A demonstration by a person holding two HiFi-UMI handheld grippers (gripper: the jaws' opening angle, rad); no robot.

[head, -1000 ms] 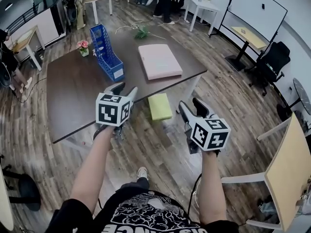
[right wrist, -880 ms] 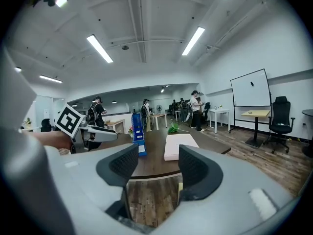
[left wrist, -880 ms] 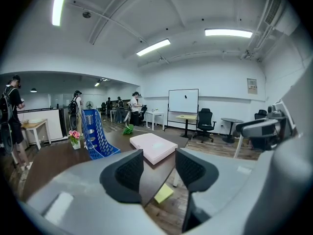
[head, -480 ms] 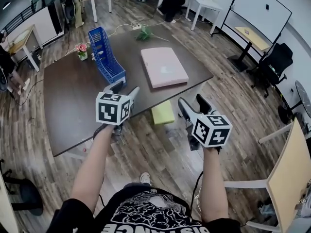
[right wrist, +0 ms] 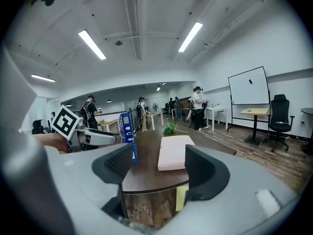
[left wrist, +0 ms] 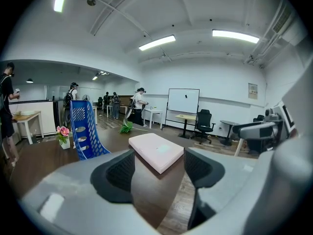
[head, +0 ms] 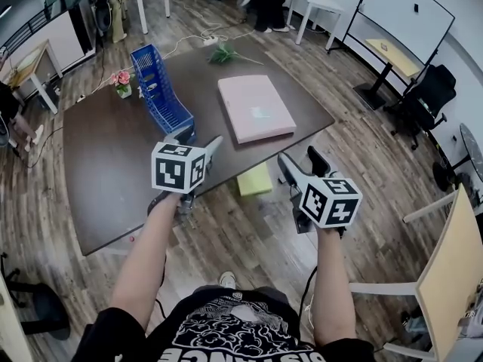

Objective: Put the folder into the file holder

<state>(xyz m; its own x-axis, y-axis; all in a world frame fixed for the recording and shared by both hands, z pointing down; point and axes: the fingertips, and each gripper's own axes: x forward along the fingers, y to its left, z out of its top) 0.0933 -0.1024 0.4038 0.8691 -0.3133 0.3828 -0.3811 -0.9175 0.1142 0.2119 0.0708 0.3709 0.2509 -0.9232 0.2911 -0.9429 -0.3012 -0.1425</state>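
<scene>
A pink folder [head: 256,108] lies flat on the dark brown table [head: 113,164], right of centre; it also shows as the folder [left wrist: 157,150] and the folder [right wrist: 175,157] in the gripper views. The blue file holder [head: 161,91] stands left of it, upright and empty. My left gripper [head: 198,143] hangs over the table's near edge, just in front of the holder. My right gripper [head: 300,163] is off the table's near right corner, above the floor. Both have just been opening their jaws, and nothing is between them.
A small pot of pink flowers [head: 122,83] stands left of the holder, and a green plant [head: 223,53] lies at the far edge. A yellow-green stool [head: 254,179] sits beneath the table's near edge. Other tables, office chairs, a whiteboard and people fill the room beyond.
Both grippers have moved forward toward the table, and their jaws stand wider apart. The table and folder now sit nearer in the head view.
</scene>
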